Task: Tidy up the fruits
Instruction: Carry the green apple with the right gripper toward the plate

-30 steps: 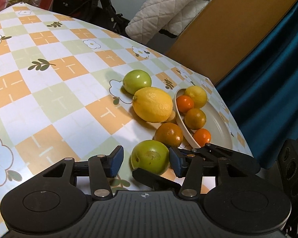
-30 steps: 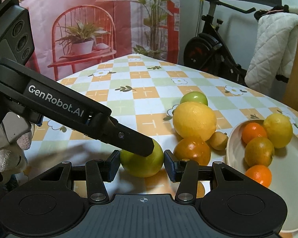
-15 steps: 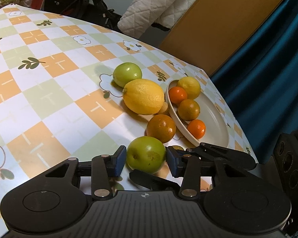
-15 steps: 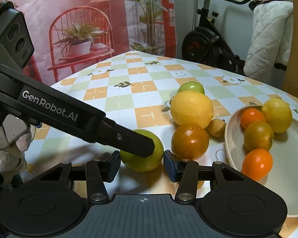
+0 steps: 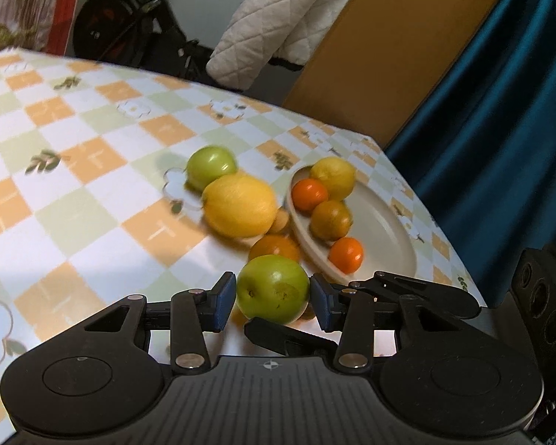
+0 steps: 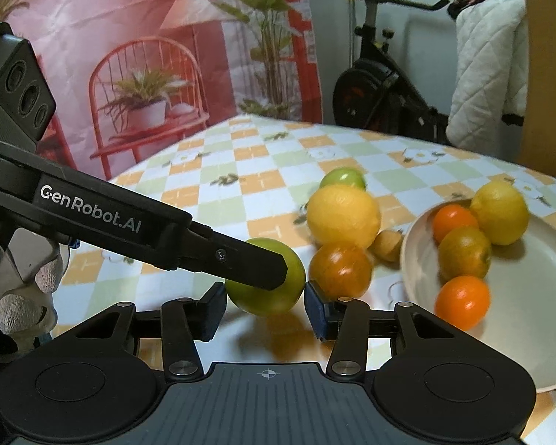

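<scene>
Green apple (image 5: pixel 273 288) pinched by both tongs, left (image 5: pixel 273 298) and right (image 6: pixel 265 306) (lifted off the tablecloth (image 5: pixel 74 204)).

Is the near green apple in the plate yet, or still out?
Out. The near green apple sits between the pads of both the left gripper and the right gripper, short of the plate.

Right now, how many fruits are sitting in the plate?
4, clustered at the plate's far-left side: a yellow lemon, an orange mandarin, a greenish-orange citrus, and another orange mandarin nearest the camera. None seems hidden.
</scene>
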